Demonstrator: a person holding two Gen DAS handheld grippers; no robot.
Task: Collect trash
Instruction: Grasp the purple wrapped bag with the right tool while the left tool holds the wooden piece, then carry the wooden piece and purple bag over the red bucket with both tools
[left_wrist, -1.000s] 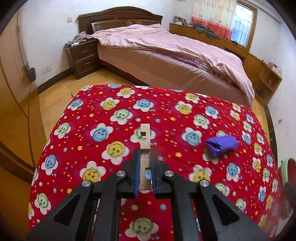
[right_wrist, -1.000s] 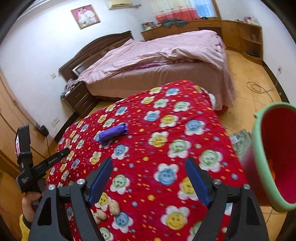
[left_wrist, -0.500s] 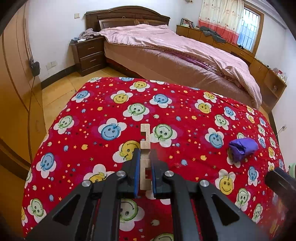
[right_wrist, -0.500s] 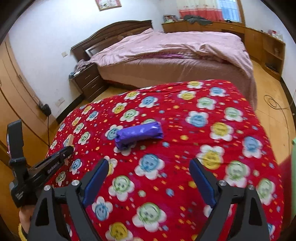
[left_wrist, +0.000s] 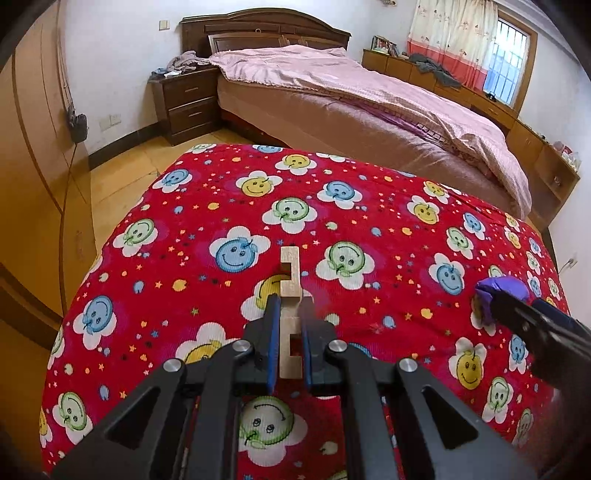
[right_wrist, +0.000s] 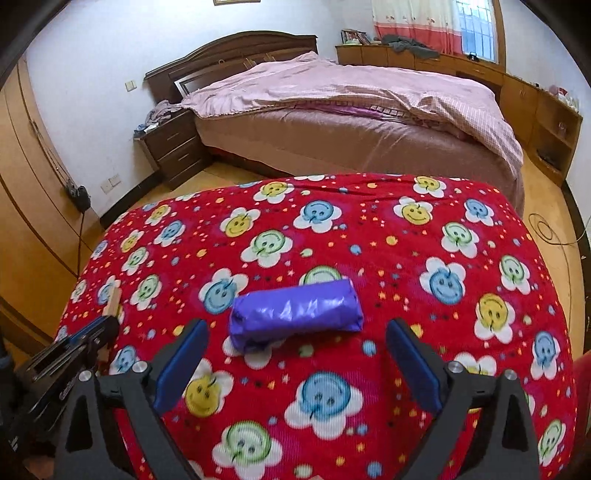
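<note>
No writing is readable: the left gripper (left_wrist: 289, 325) pinches a notched wooden block (left_wrist: 289, 275), while the right gripper (right_wrist: 295, 347), jaws just widened, holds nothing near the purple packet (right_wrist: 295, 314) on the red cloth (right_wrist: 369, 240).

A purple wrapped bundle (right_wrist: 295, 314) lies on a red smiley-flower cloth (right_wrist: 461, 258). The right gripper (right_wrist: 295, 363) hovers just before it, its jaws having just opened wide, nothing between them.

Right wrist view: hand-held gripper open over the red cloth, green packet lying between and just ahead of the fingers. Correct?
One thing is off: the packet is purple, not green, as the right wrist view shows. The rest holds: the right hand-held gripper is open over the red cloth, and the packet lies between and just ahead of its fingers, touching neither.
</note>
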